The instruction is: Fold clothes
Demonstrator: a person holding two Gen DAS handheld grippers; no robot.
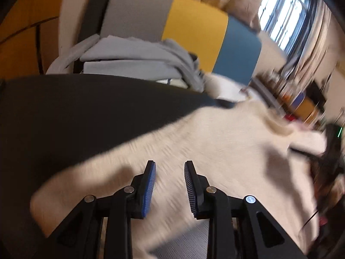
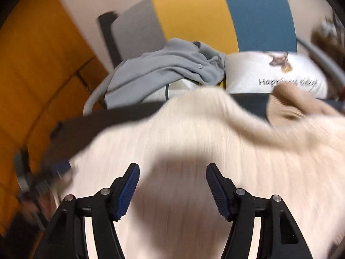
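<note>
The dark desk (image 1: pixel 64 112) carries the cream sweater (image 1: pixel 215 151) across its near edge. My left tool (image 1: pixel 169 185) and right tool (image 2: pixel 172 185) hover open, empty; a hasty grab could bunch it.

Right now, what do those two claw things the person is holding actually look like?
Both look alike. The left gripper and right gripper are black, angular linkages joined by round silver pins, each ending in two jaws faced with ribbed blue pads. No cables or markings show.

Both wrist views down over sweater (image 1: pixel 215 146)
</note>
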